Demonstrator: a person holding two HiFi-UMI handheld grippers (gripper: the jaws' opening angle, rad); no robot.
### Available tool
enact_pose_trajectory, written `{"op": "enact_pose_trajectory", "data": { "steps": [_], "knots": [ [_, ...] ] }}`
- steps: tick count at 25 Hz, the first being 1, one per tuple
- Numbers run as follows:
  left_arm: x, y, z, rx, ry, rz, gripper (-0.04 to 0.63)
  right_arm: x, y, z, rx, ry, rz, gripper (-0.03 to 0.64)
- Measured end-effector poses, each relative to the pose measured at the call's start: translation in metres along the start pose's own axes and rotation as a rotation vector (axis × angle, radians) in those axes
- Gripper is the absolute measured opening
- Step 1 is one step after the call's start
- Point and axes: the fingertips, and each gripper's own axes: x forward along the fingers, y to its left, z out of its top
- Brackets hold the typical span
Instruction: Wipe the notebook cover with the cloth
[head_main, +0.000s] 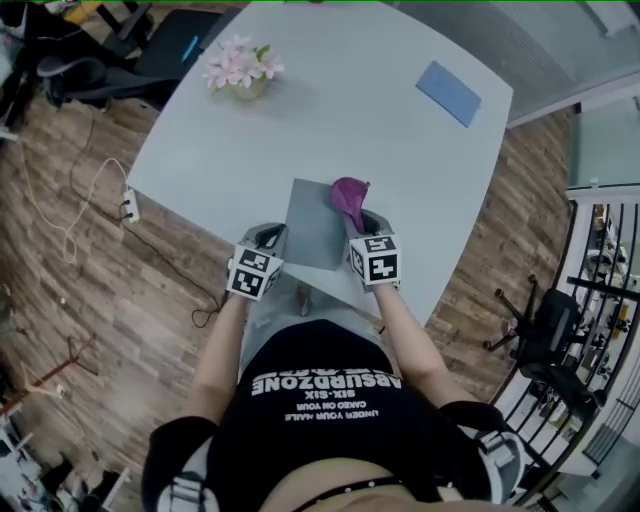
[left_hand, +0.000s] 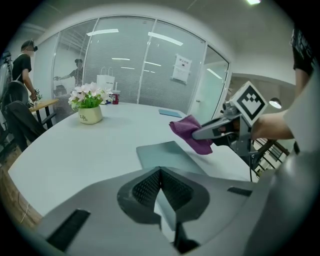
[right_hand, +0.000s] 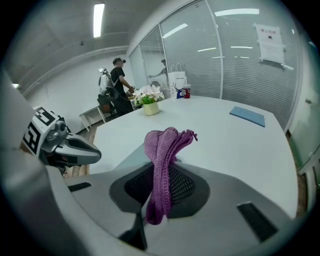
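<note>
The notebook (head_main: 315, 222) lies flat on the surface (head_main: 400, 150) at the near edge, right in front of the person. Its long axis runs near to far, with a slight tilt. The right tool (right_hand: 161, 172) is clamped on the purple cloth (right_hand: 162, 155), which sticks up bunched past its tips and looks to be just above the notebook's far right corner, not yet pressed on the cover. Nearly all of the cover lies to the left and nearer side of the cloth, so I'd expect the wipe to drop down and sweep that way. The left tool (left_hand: 160, 175) has its tips together with nothing between them. It sits at the notebook's near left corner, well placed to steady it.
</note>
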Motion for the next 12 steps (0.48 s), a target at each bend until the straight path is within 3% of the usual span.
{"op": "enact_pose_trajectory", "data": {
  "steps": [12],
  "knots": [
    [0.02, 0.001, -0.026, -0.016, 0.089, -0.089, 0.015, 0.058, -0.034, 0.014, -0.017, 0.092, -0.143, 0.075]
  ]
}}
